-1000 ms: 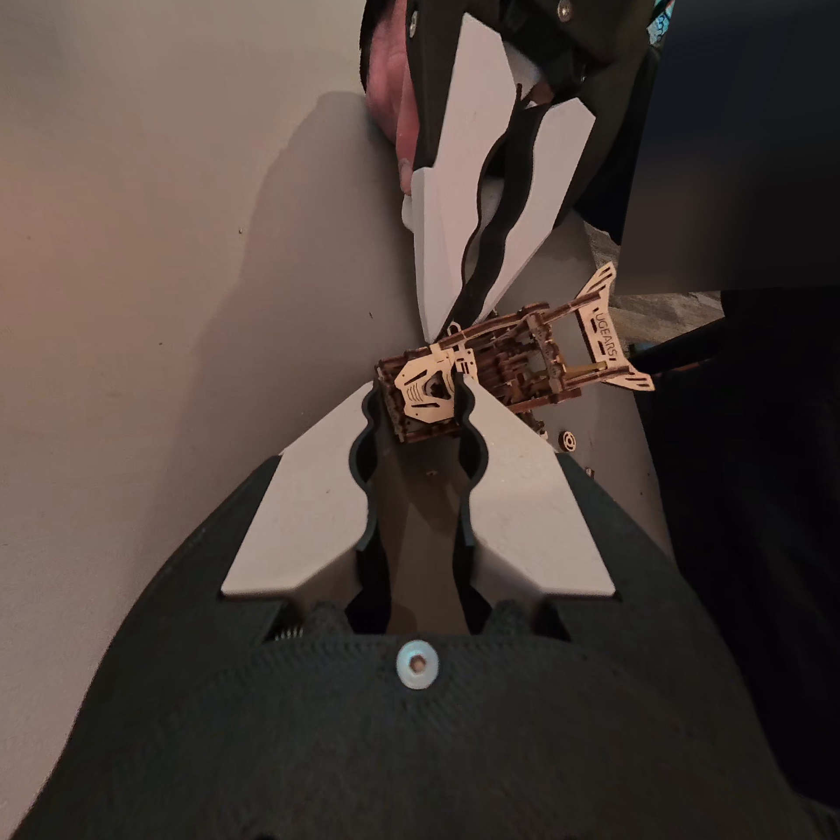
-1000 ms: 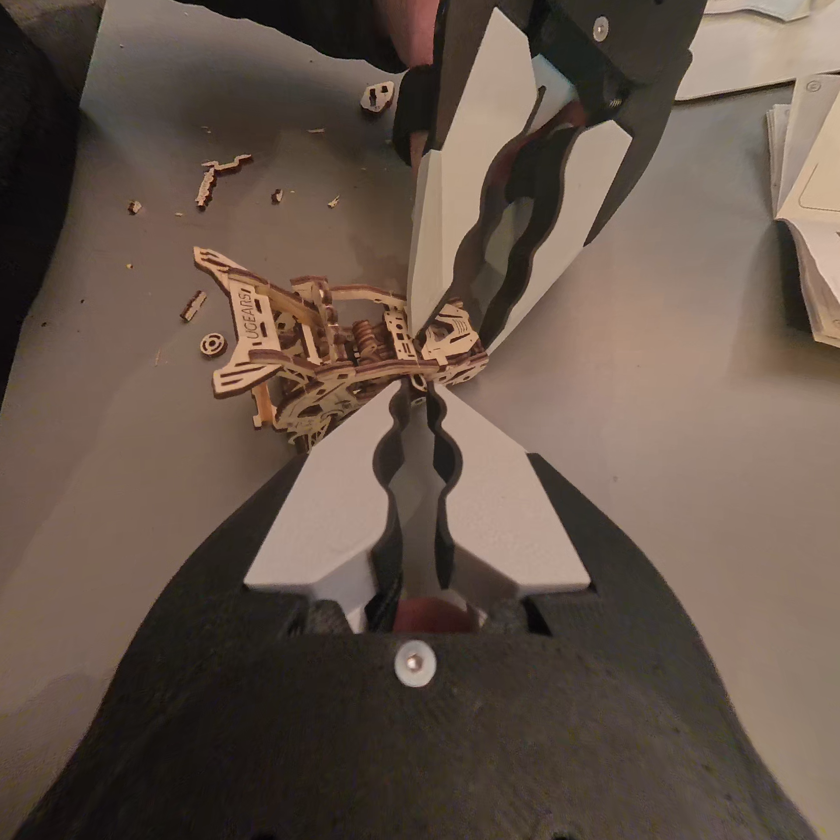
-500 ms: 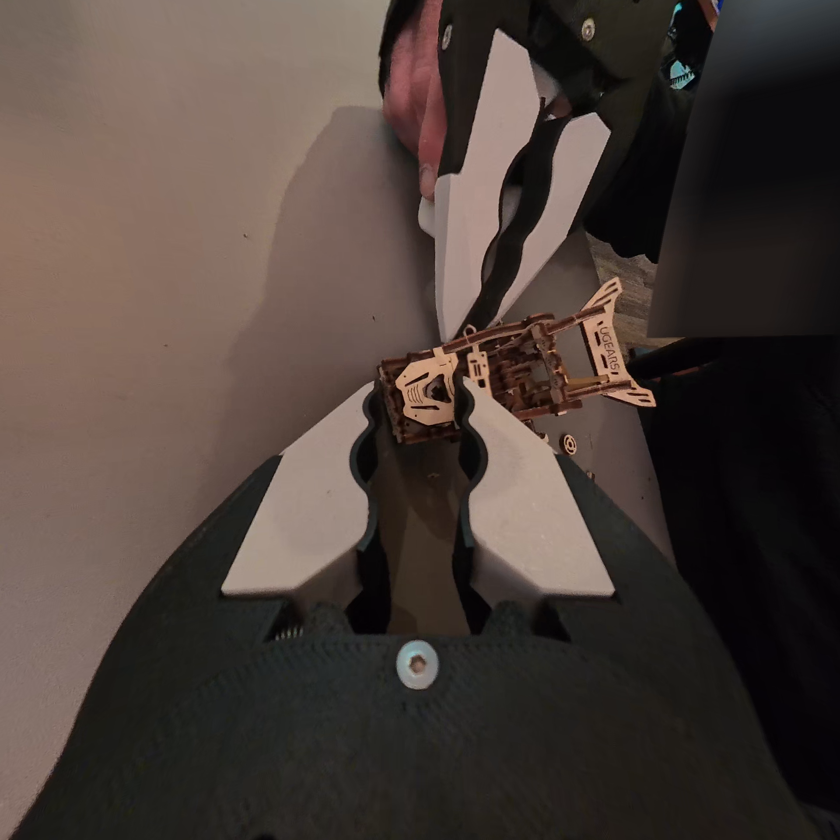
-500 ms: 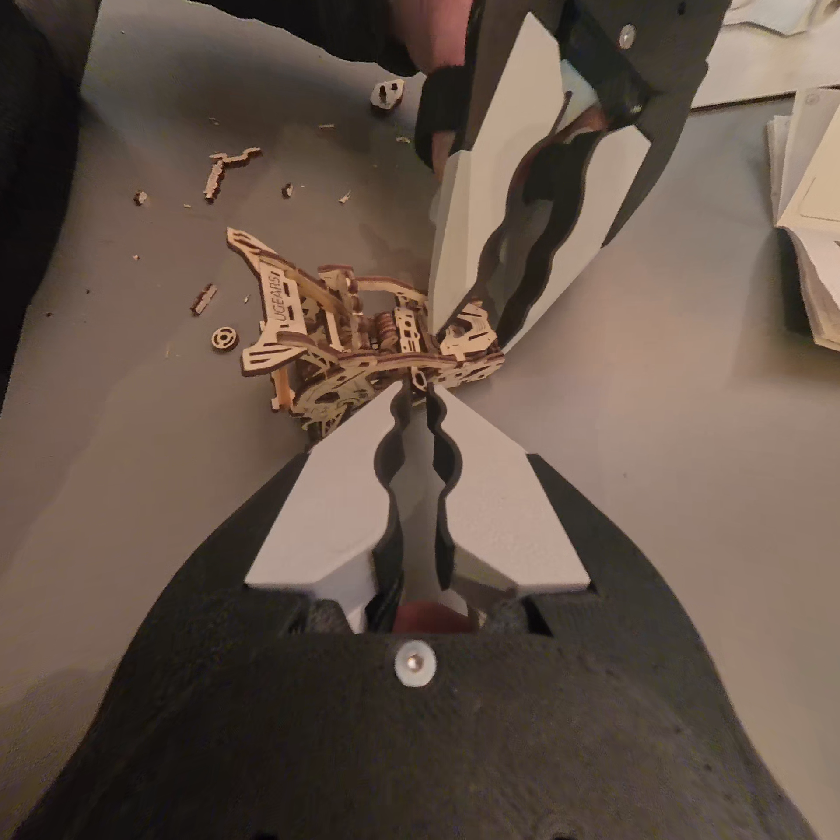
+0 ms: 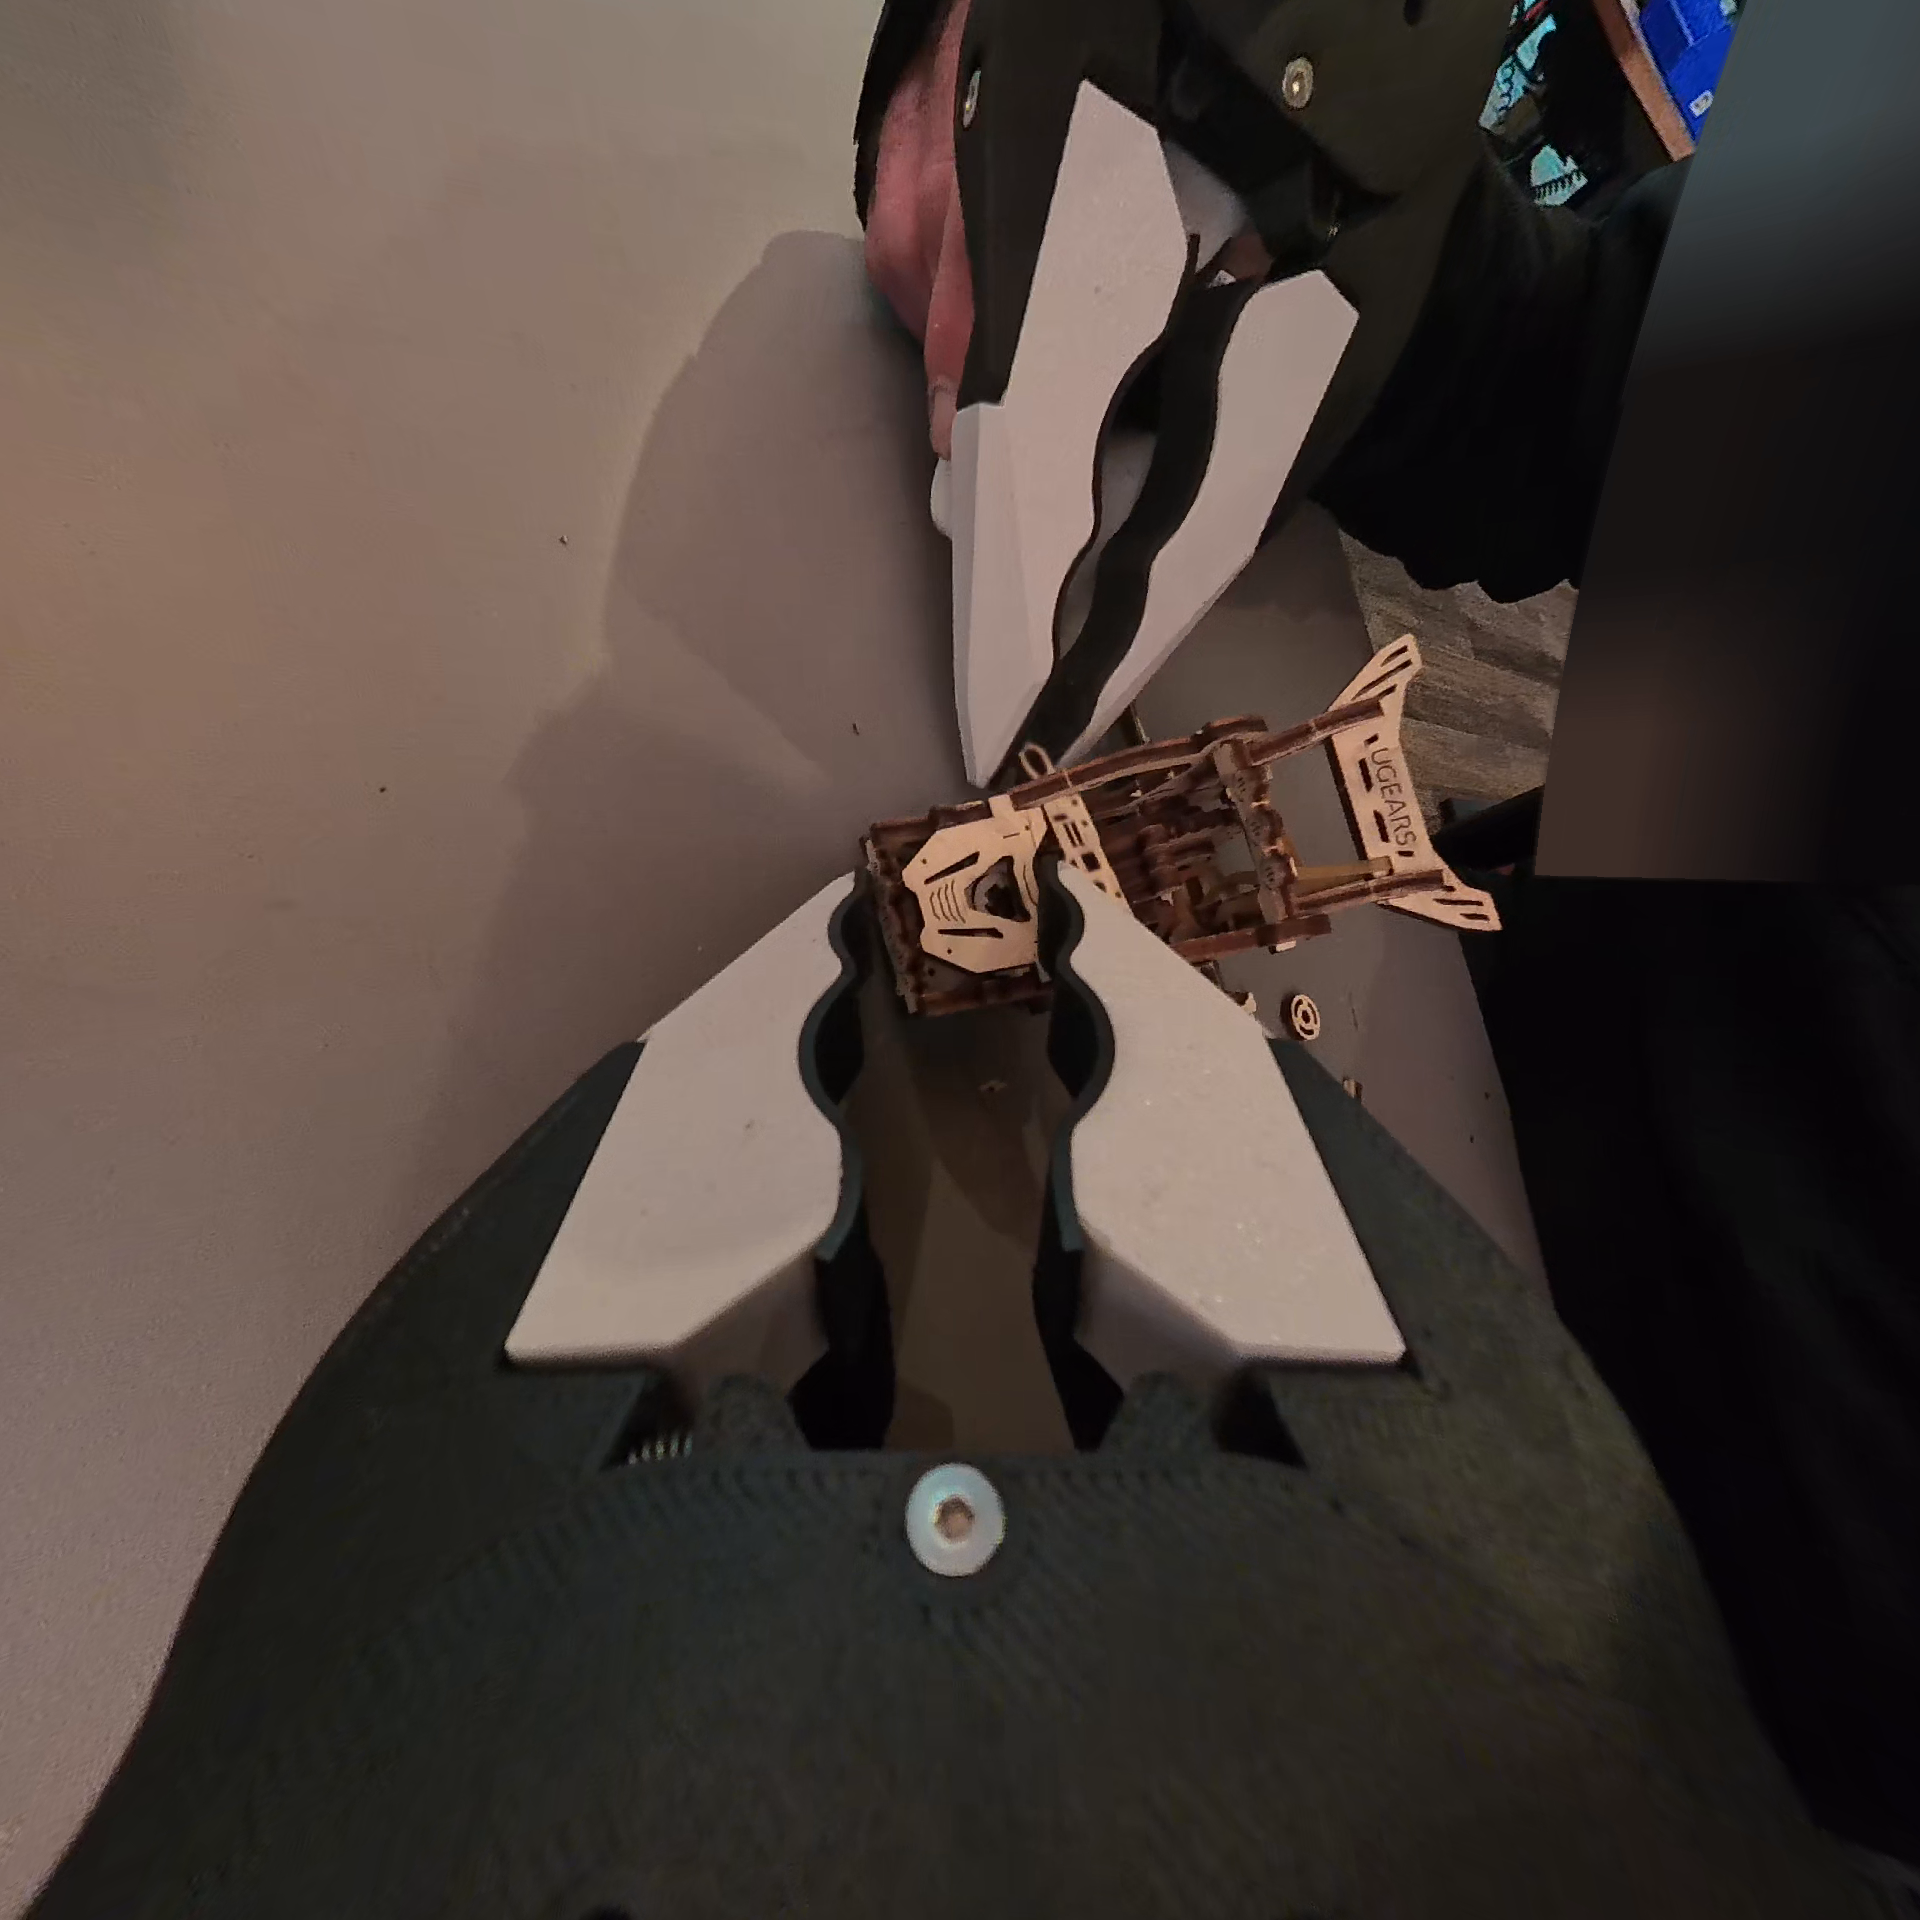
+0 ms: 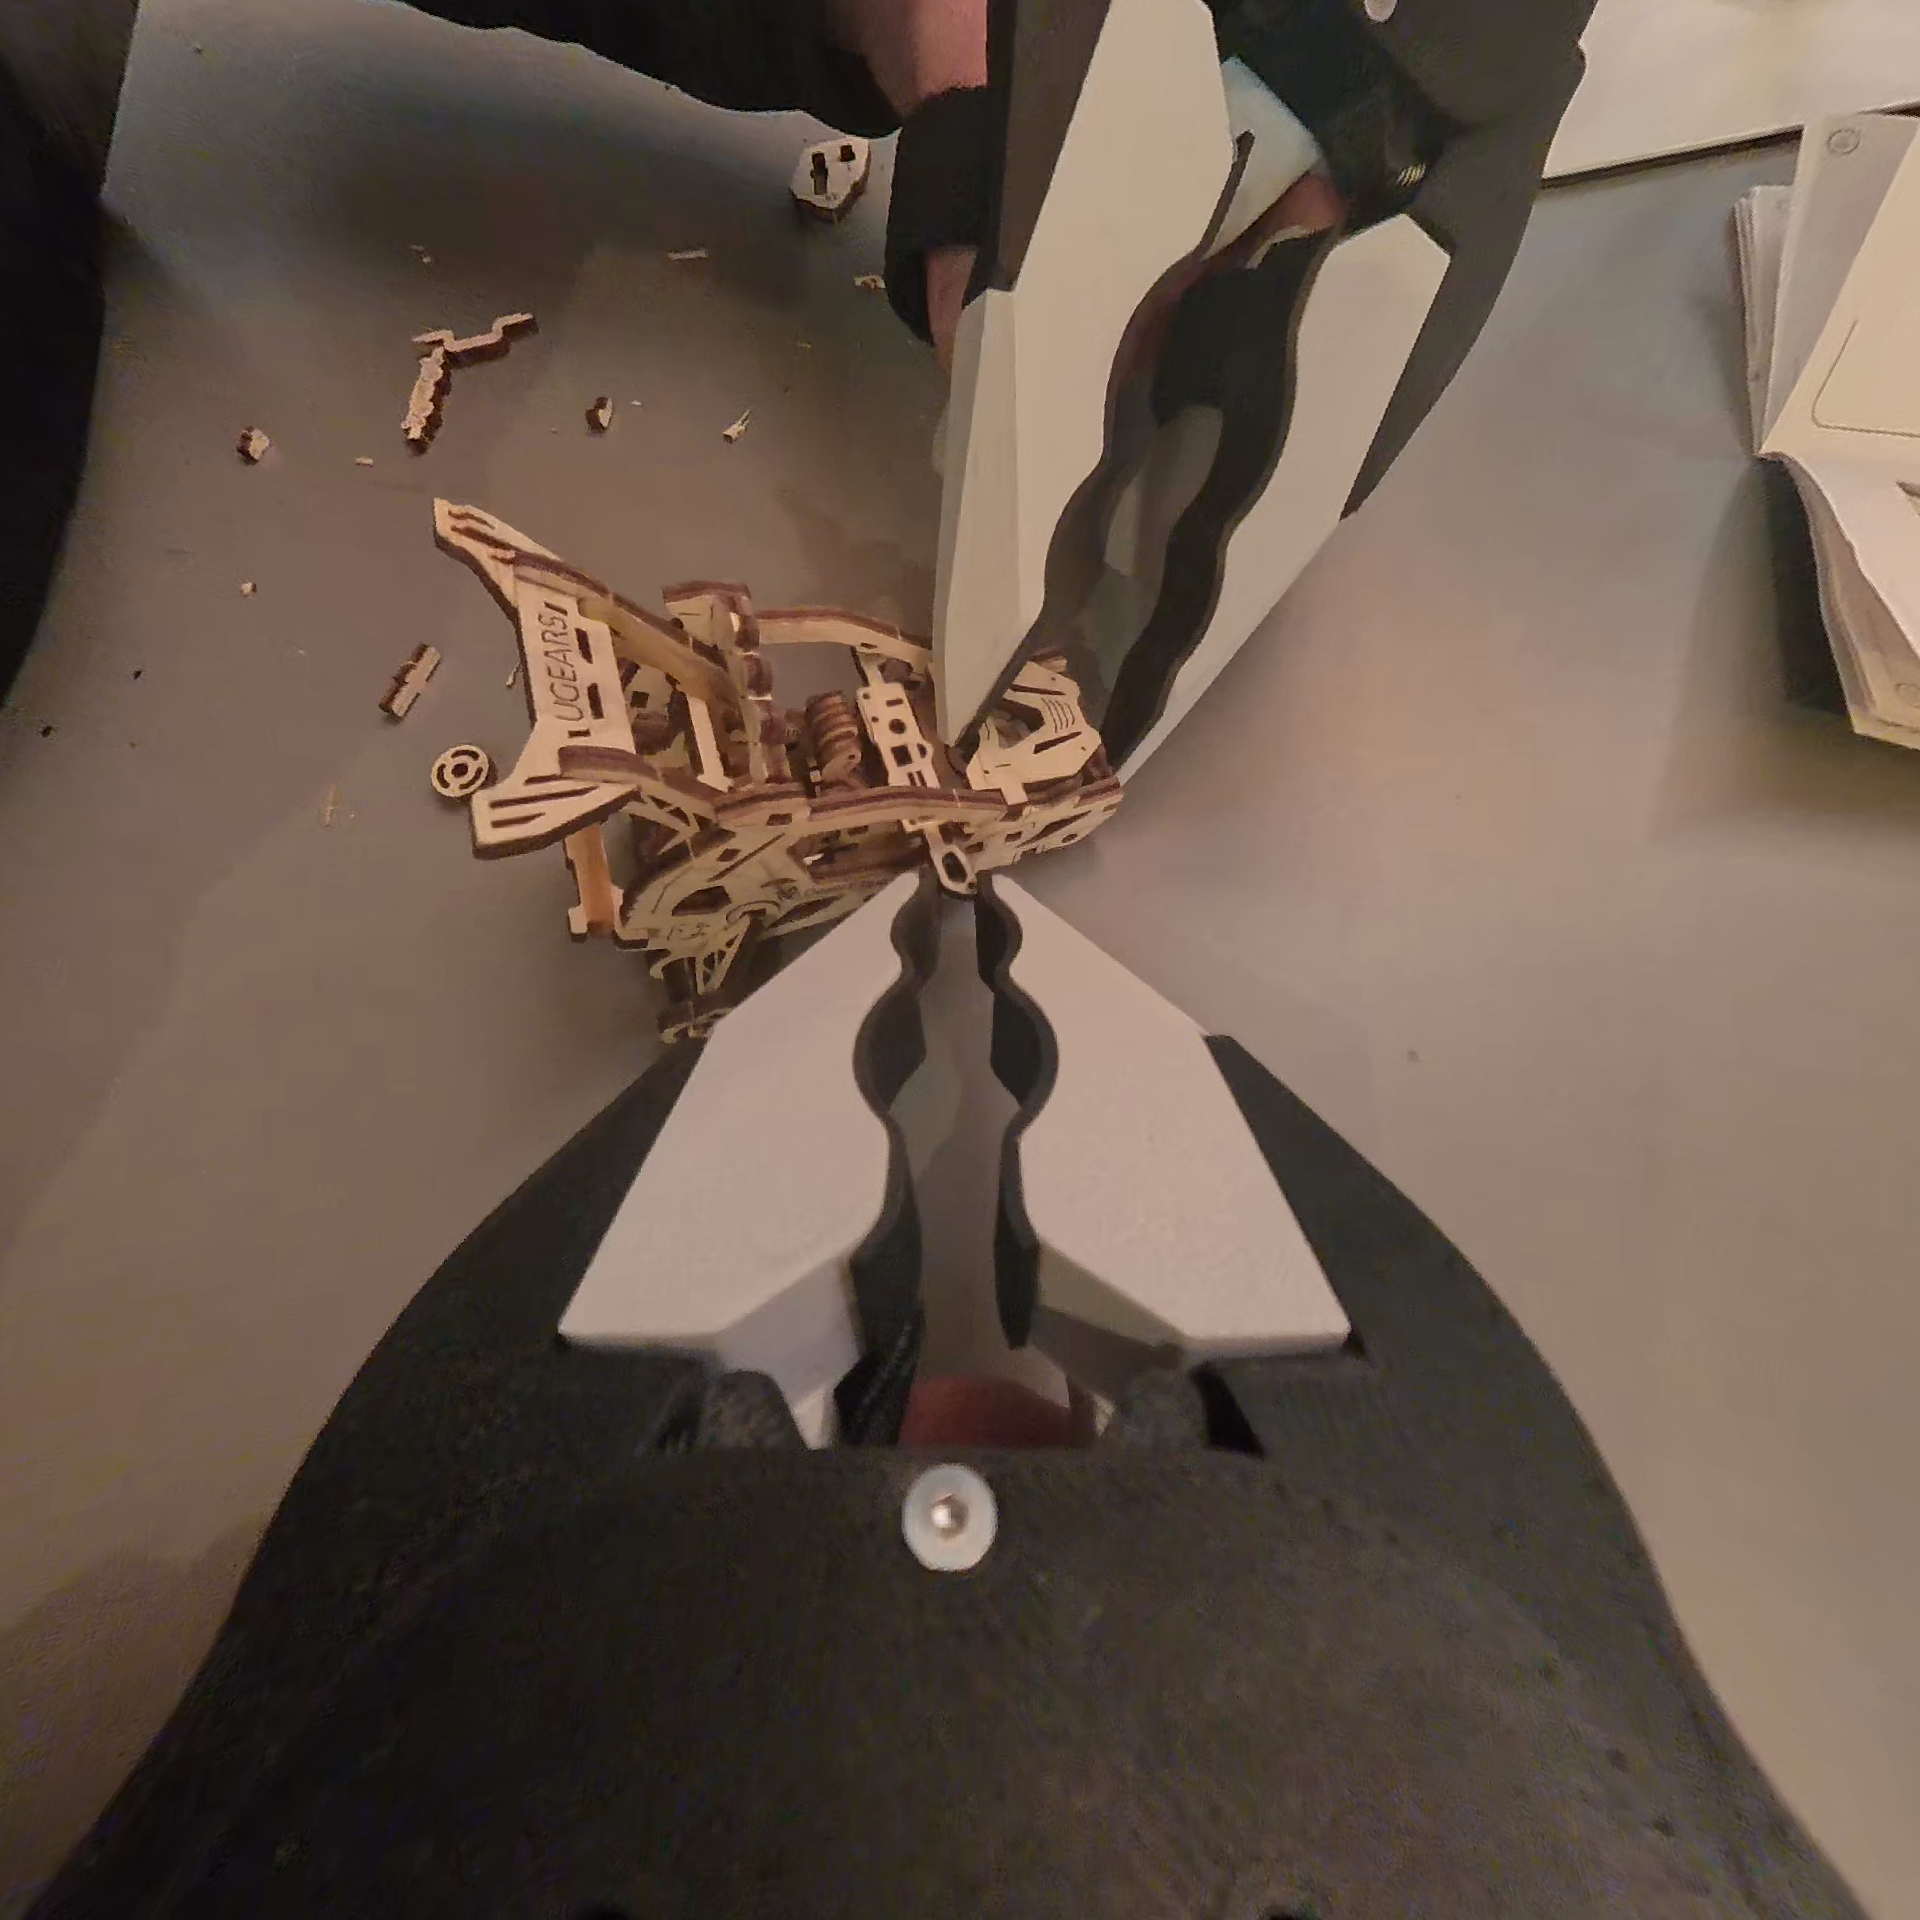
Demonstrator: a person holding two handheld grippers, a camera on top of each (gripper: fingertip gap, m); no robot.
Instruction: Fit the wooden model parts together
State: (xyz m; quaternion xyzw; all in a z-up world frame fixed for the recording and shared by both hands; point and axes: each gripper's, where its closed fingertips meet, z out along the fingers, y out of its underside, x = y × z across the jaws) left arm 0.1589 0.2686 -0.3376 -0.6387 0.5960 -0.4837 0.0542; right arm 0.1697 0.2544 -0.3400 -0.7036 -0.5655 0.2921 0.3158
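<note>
A partly built wooden model (image 5: 1164,852) with a winged tail plate lies tilted on the grey table (image 5: 312,727). My left gripper (image 5: 956,894) is shut on its front end, on the pale face plate. My right gripper (image 5: 1029,764) comes in from above, its tips closed at the model's upper side edge. In the right wrist view the right gripper (image 6: 953,888) pinches a small wooden link (image 6: 948,860) on the side of the model (image 6: 748,769). The left gripper (image 6: 1039,743) clamps the nose from the far side.
Loose wooden offcuts (image 6: 457,364) and a small wooden ring (image 6: 460,771) lie on the table (image 6: 1455,935) left of the model. A stack of papers (image 6: 1839,468) sits at the right. A hand (image 5: 914,239) holds the far gripper. The table edge is just past the model's tail. Less than 4 cm separates the two grippers' tips.
The model's tail end has risen and swung a little in the right wrist view. Both grippers keep the same holds and have barely moved.
</note>
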